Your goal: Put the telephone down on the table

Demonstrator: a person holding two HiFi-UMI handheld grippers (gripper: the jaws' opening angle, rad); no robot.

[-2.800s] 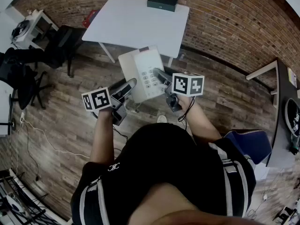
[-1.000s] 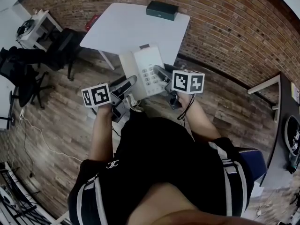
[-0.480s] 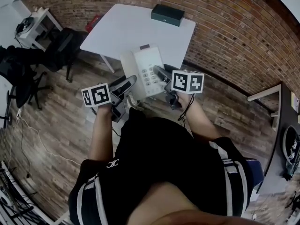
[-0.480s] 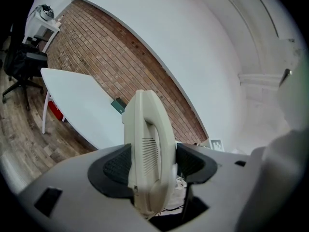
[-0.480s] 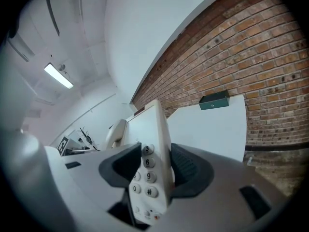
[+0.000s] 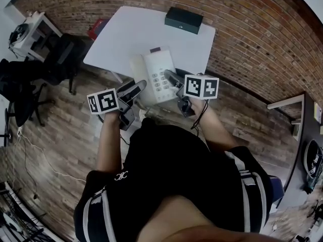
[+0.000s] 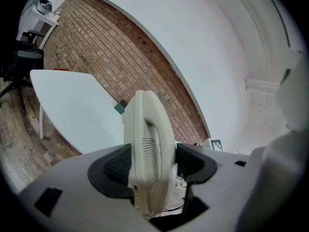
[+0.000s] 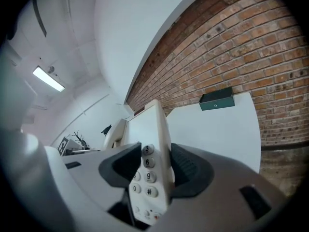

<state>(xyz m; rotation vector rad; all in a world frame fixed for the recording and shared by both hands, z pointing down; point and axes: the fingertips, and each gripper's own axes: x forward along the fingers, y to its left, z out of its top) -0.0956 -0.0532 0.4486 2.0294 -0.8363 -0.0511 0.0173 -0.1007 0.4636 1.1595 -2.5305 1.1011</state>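
Telephone (image 6: 153,70) nearer table (image 6: 136,34), boxy cream plastic

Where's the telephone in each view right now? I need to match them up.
Head view: telephone upper centre, overlapping the table's near edge.
Left gripper view: telephone centre, handset side, between the jaws.
Right gripper view: telephone lower centre, keypad side, between the jaws.
Shared landmark: green box on the table, seen in all three.
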